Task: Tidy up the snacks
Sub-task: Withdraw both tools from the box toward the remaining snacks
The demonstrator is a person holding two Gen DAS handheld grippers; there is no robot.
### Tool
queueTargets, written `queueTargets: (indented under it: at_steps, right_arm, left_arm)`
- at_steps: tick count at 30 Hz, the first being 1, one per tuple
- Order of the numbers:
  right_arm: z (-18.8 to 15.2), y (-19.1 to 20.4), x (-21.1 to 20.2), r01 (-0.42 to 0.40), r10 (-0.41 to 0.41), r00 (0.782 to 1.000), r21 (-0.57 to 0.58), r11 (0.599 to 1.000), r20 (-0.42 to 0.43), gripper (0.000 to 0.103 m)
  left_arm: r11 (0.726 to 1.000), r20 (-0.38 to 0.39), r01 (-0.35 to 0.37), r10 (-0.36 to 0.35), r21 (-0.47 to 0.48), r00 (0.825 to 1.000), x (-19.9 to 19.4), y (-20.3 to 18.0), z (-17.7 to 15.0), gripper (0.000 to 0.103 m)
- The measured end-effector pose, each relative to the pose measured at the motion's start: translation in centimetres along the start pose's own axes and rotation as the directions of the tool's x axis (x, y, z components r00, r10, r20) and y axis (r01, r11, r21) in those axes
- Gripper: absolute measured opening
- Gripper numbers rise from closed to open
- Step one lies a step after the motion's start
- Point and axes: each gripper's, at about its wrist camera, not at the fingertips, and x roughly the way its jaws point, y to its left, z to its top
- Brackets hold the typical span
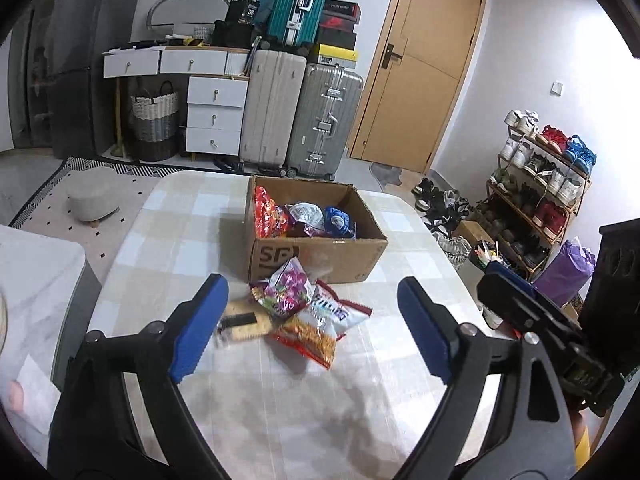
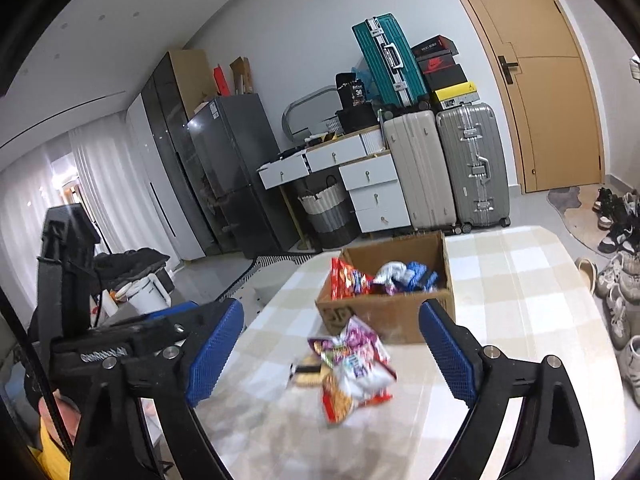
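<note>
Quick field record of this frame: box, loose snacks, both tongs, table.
box: open cardboard box on checked table, several snack packs inside
loose snacks: small pile in front of box: pink candy bag, red-and-white chip bag, cracker pack
left tongs: open, empty, short of the pile
right tongs: open, empty
remaining: pile not yet in box

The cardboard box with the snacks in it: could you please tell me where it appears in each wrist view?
Left wrist view: the cardboard box sits just above centre, on the checked table, behind the loose snack packets.
Right wrist view: the box sits right of centre, partly behind the right blue finger.
Shared landmark: the teal suitcase against the back wall.
</note>
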Motion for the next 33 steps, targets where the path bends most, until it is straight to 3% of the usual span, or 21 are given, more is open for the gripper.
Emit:
queueTargets:
  at_steps: [9,13,16,33]
  right_arm:
    - [-4.0,1.5,-2.4,-0.012,0.016,0.998,-0.068,0.998,0.053,0.092]
    - [-5.3,1.7,-2.3,-0.020,0.025,0.998,-0.087,0.996,0.059,0.092]
    - [-6.1,1.4,-1.6,-0.027,0.030,0.999,-0.072,0.997,0.035,0.092]
    - [-8.8,-2.2,3.8,-0.063,0.064,0.994,0.021,0.998,-0.088,0.092]
  left_arm:
    - [1.000,0.036,-0.010,0.010,0.016,0.999,-3.6,0.6,-4.8,0.087]
    - [0.999,0.034,-0.021,0.020,0.027,0.999,-2.8,0.8,-5.8,0.090]
    - [0.999,0.012,-0.028,0.027,0.044,1.000,-1.6,0.9,-6.9,0.102]
    - [0.999,-0.078,0.011,-0.008,0.033,0.997,5.1,2.0,-8.9,0.102]
